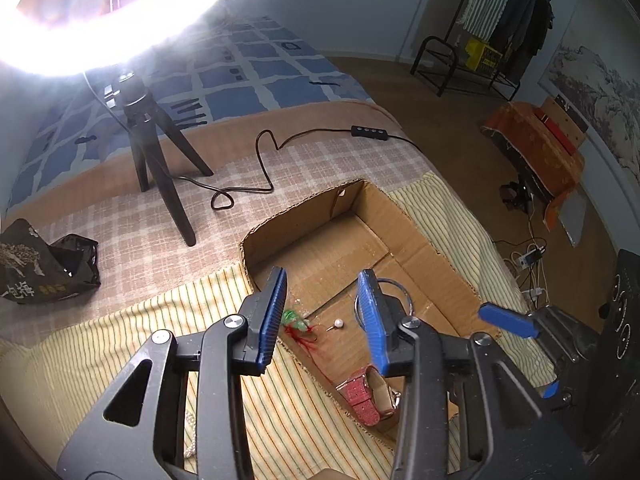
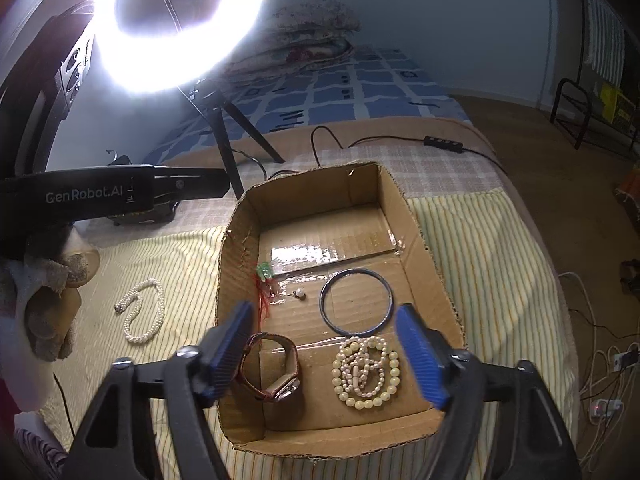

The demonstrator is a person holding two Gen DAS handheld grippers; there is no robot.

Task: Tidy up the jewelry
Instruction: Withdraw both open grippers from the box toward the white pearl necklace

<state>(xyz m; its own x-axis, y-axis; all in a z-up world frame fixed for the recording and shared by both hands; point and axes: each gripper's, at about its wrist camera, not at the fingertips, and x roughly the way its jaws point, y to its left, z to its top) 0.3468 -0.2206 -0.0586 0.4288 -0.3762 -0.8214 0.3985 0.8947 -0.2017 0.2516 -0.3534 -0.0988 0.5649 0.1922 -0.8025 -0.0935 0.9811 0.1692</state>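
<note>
Right now your right gripper [image 2: 324, 354] hangs over the near end of the cardboard box [image 2: 430, 248], its blue pads spread wide with nothing pressed between them. Below it, on the box floor, a cluster of pearl and bead bracelets [image 2: 366, 372] lies near the front right corner, touching the near side of a dark bangle [image 2: 356, 302] that lies flat toward the middle. A watch with a reddish strap [image 2: 276, 376] sits on its side by the front left corner, partly behind your left-hand pad. Along the left wall lie a green charm with red tassel threads [image 2: 264, 280] and, just beside it, a small pearl earring [image 2: 298, 294].

Your left gripper [image 1: 326, 316] is over the same box's near wall, jaws parted and gripping nothing; no earlier view shows how they got there, so only that gap can be told. Through the gap you see the green charm, the earring and part of the bangle; the watch lies below the right-hand pad.

Outside the box, a pearl necklace [image 2: 142, 312] lies coiled on the striped cloth [image 2: 488, 264], off the box's left wall and near your gloved hand [image 2: 48, 304]. A ring light [image 2: 180, 28] on a tripod stands on the bed beyond the far wall, its cable trailing across the plaid blanket [image 1: 160, 220].
</note>
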